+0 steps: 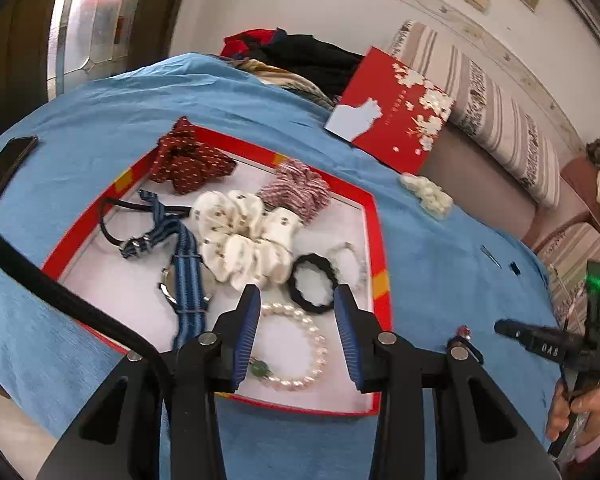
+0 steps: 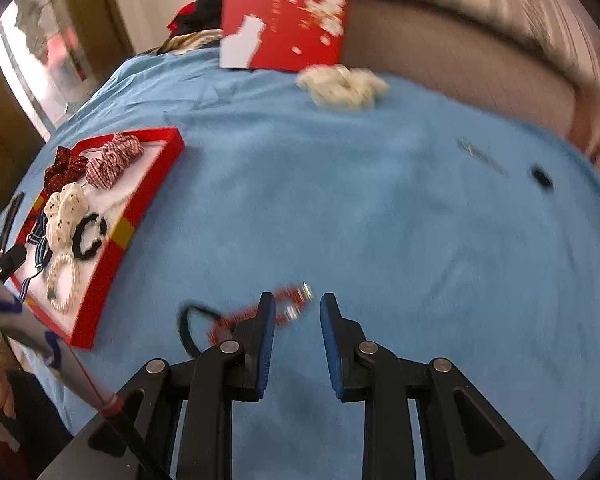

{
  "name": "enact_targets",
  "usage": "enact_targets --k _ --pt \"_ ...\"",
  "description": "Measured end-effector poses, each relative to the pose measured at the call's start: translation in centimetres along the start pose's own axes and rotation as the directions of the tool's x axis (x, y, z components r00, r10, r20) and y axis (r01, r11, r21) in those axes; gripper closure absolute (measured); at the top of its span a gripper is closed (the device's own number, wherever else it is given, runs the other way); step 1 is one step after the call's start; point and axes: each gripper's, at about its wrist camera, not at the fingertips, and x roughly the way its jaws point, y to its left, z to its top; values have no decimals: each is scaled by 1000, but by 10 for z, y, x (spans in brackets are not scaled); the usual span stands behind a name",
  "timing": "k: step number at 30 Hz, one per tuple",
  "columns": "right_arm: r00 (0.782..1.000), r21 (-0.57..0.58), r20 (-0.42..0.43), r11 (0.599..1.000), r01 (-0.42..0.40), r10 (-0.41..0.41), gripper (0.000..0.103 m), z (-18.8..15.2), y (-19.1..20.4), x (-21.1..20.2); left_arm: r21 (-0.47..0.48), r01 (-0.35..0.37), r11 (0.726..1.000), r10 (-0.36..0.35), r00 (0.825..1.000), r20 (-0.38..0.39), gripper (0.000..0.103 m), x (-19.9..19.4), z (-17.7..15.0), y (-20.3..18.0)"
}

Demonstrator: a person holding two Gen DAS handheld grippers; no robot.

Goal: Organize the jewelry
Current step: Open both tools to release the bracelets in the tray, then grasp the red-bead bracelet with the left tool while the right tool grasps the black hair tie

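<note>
A red-rimmed tray on the blue cloth holds scrunchies, a striped watch, a black hair tie and a pearl bracelet. My left gripper is open and empty, hovering over the pearl bracelet. My right gripper is open and empty over the cloth, just behind a red beaded bracelet that lies next to a thin black hair band. A white scrunchie lies loose on the cloth.
A red box lid leans at the back by a striped cushion. A phone lies left of the tray. A small clip and a dark bead lie on the cloth at the right.
</note>
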Motion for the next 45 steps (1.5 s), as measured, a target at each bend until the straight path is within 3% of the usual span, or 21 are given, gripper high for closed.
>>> enact_targets --k 3,5,6,10,13,15,16,20,24,26,28,29,31,34,40,42,44,45 --pt "998 23 13 998 -67 66 75 -15 -5 -8 -3 25 1000 -25 999 -38 66 -1 -4 -10" --pt "993 -18 37 993 -115 115 60 -22 7 -16 -6 48 999 -48 998 -50 66 -7 -8 -16" --pt "990 -50 49 991 -127 129 58 -25 15 -19 0 52 999 -52 997 -54 64 -10 -10 -19" --pt "987 -192 63 972 -133 147 52 -34 52 -17 28 44 999 -42 997 -72 60 -16 -16 -27" --pt "992 -256 66 963 -86 106 52 -36 69 -5 52 16 999 -11 996 -83 60 -19 -18 -33" --pt "996 -259 58 964 -53 70 71 -36 71 6 56 10 998 -5 996 -90 60 -21 -18 -35" --pt "997 -253 49 966 -51 65 95 -36 68 9 58 9 998 -4 996 -95 60 -21 -17 -36" --pt "986 -151 55 977 -148 158 97 -33 44 -8 73 9 997 -2 995 -103 59 -23 -14 -46" --pt "930 13 121 936 -352 348 96 -36 8 -50 88 39 995 -27 991 -133 55 -16 -12 -65" --pt "902 85 166 906 -415 398 96 -40 -17 -67 110 66 992 -48 986 -159 53 -9 -15 -82" --pt "891 141 184 886 -442 415 96 -47 -38 -74 134 87 987 -62 982 -180 51 -3 -20 -97" --pt "897 166 186 887 -431 401 96 -53 -51 -75 154 103 983 -70 977 -201 51 4 -24 -109" --pt "936 199 172 919 -339 308 96 -68 -72 -72 185 128 974 -82 968 -238 51 17 -33 -128" --pt "957 259 142 923 -284 254 96 -90 -97 -63 229 155 961 -80 949 -305 51 38 -47 -154" --pt "961 331 143 904 -272 237 96 -114 -126 -55 269 185 945 -58 906 -419 51 83 -77 -195" --pt "961 330 145 904 -273 237 96 -117 -130 -54 279 194 941 -53 895 -444 56 94 -84 -203" --pt "961 322 148 907 -271 235 96 -116 -130 -53 312 185 932 -25 890 -455 63 105 -92 -215" --pt "960 320 150 907 -272 235 96 -116 -130 -52 341 172 924 -5 898 -440 63 108 -95 -220"
